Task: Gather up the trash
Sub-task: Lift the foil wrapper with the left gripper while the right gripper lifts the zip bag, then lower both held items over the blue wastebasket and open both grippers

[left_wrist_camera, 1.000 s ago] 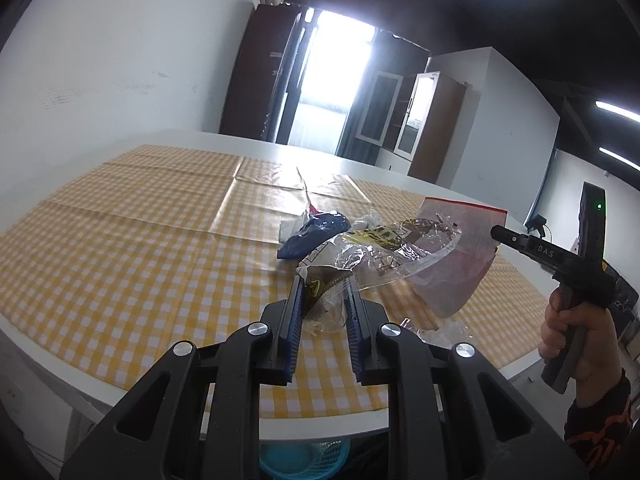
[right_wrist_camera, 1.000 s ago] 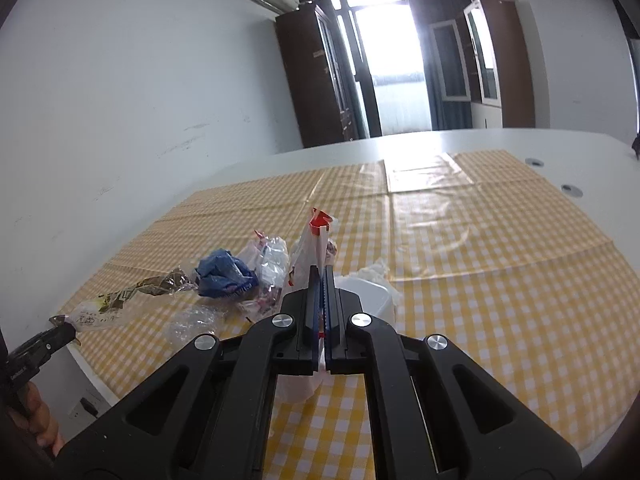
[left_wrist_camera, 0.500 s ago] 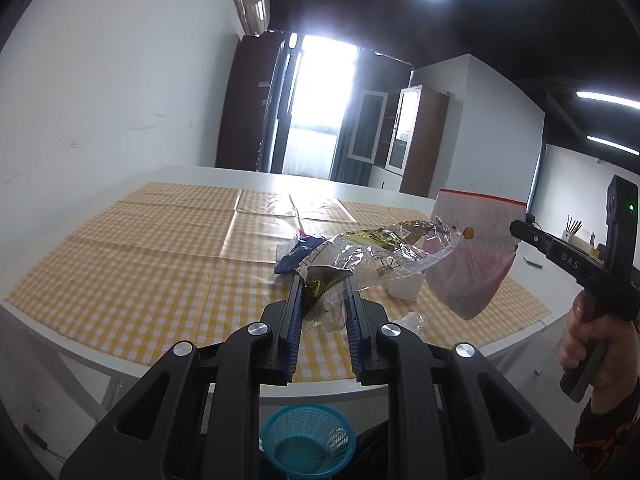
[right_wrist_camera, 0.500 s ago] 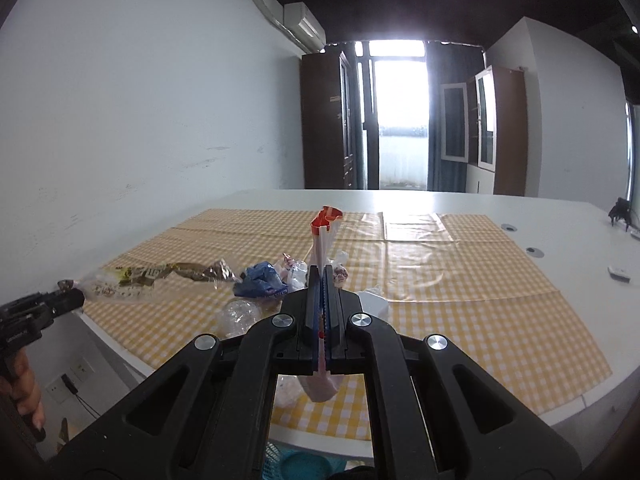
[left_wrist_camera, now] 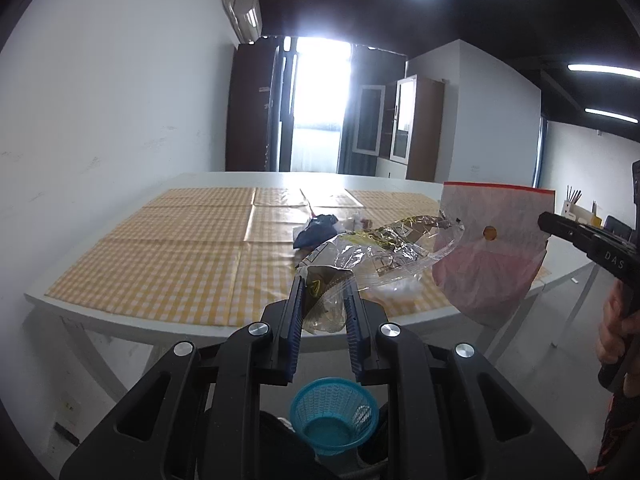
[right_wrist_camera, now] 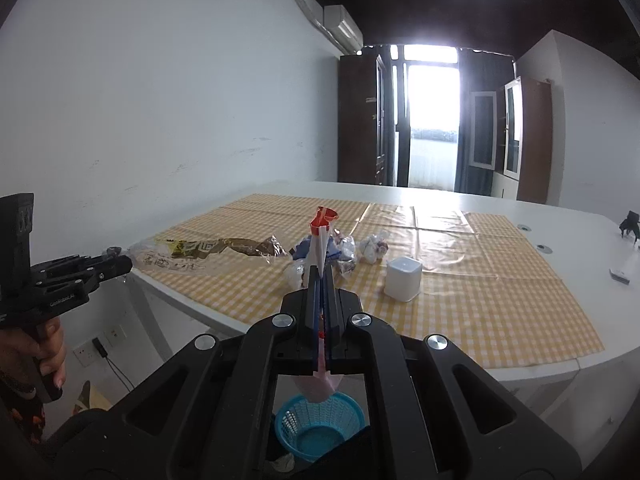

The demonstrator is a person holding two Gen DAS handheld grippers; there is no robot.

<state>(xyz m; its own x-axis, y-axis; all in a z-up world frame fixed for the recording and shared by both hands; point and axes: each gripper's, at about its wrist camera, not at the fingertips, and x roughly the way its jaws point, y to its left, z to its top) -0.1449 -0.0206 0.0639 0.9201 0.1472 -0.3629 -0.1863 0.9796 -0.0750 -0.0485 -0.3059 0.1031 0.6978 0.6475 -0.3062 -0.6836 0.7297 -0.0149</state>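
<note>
My left gripper [left_wrist_camera: 323, 300] is shut on a long clear plastic wrapper [left_wrist_camera: 380, 252] with brown and yellow print, held in the air in front of the table; it also shows in the right wrist view [right_wrist_camera: 212, 250]. My right gripper [right_wrist_camera: 321, 280] is shut on a white zip bag with a red strip [right_wrist_camera: 320, 232], which hangs at the right of the left wrist view [left_wrist_camera: 492, 248]. A blue basket [left_wrist_camera: 334, 416] stands on the floor below both grippers [right_wrist_camera: 320, 426]. Blue trash [left_wrist_camera: 314, 232] and crumpled wrappers [right_wrist_camera: 372, 248] lie on the checked cloth.
A white table [left_wrist_camera: 192, 328] with a yellow checked cloth [right_wrist_camera: 460, 292] lies ahead. A white cube container [right_wrist_camera: 403, 279] stands on the cloth. A wall socket with a cable [right_wrist_camera: 100, 348] is low on the left wall. Cabinets and a bright doorway are at the back.
Both grippers have pulled back from the table and risen, carrying the wrapper and the zip bag. The blue basket on the floor has come into view beneath them.
</note>
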